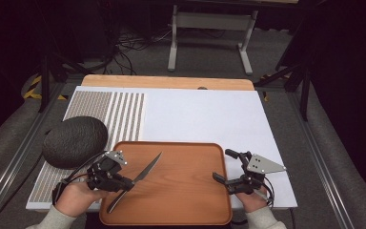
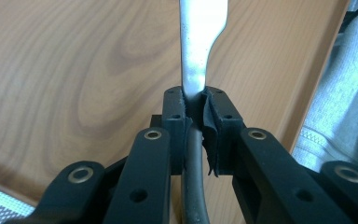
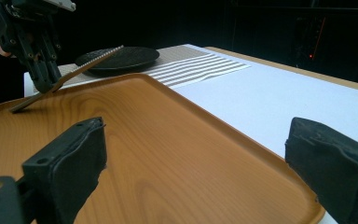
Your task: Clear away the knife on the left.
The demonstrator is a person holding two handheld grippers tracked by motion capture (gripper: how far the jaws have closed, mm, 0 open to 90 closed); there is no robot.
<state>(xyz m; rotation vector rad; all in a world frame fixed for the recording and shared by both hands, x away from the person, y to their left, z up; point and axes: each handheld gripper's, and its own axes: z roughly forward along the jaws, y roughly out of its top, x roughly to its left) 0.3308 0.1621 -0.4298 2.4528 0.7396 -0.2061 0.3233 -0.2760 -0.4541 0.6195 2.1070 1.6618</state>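
Two grippers are in my hands at the near edge of the table. My left gripper [image 1: 126,183] is clamped on a knife [image 1: 147,170], its jaws pinched tight where the dark handle meets the blade; in the left gripper view the silver blade [image 2: 196,42] rises straight up out of the closed jaws with the wood grain behind it. From the high view the knife lies slantwise over the left part of the wooden tray [image 1: 190,200], blade pointing away from me and to the right, handle end toward the tray's near left corner. In the right gripper view the handle end looks to be down on the tray floor while the blade tilts upward. My right gripper [image 1: 224,167] sits at the tray's right rim with its jaws spread wide and nothing between them, well apart from the knife. The tray rests on a white mat [image 1: 205,119] with a striped patch [image 1: 119,114] at its far left. A dark round plate [image 1: 75,141] lies on that patch, just beside my left gripper
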